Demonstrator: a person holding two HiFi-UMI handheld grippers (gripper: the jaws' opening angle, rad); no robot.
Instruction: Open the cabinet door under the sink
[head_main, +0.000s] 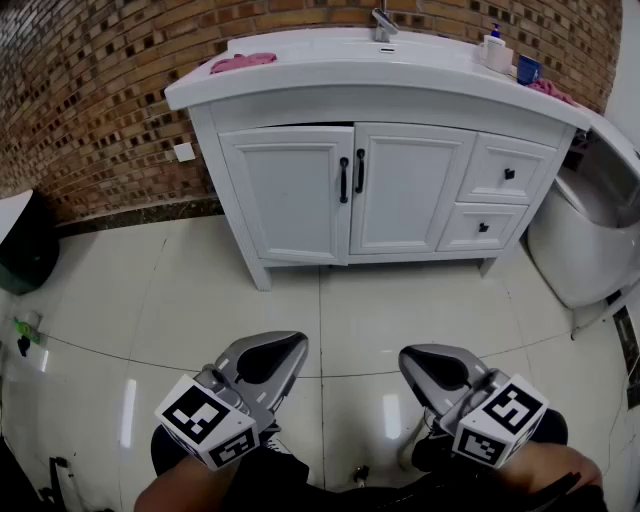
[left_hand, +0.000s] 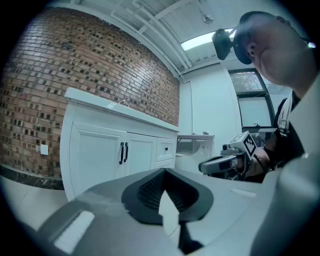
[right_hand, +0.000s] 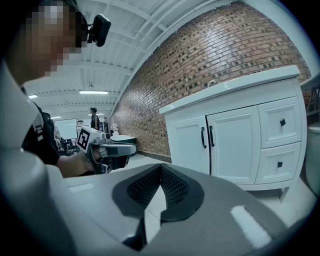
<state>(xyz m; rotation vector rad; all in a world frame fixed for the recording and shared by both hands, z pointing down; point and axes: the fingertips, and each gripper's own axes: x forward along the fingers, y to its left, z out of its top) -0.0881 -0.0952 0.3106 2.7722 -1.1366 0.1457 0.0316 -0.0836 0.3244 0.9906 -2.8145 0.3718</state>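
Note:
The white vanity cabinet (head_main: 400, 190) stands against the brick wall, under the sink counter (head_main: 350, 72). Its two doors, left (head_main: 290, 195) and right (head_main: 410, 185), meet at a pair of black vertical handles (head_main: 351, 176); a thin dark gap shows along the left door's top edge. Both grippers hover low over the tiled floor, well short of the cabinet. My left gripper (head_main: 295, 345) (left_hand: 164, 172) is shut and holds nothing. My right gripper (head_main: 410, 358) (right_hand: 160, 167) is also shut and holds nothing. Each gripper view shows the doors (left_hand: 122, 152) (right_hand: 206, 137) ahead and the other gripper beside it.
Two drawers (head_main: 500, 195) with black knobs fill the cabinet's right side. A white toilet-like fixture (head_main: 590, 230) stands right of it, a dark bin (head_main: 25, 250) at far left. On the counter are a faucet (head_main: 383, 25), a pink cloth (head_main: 243, 62), a soap bottle (head_main: 494, 50) and a blue cup (head_main: 528, 70).

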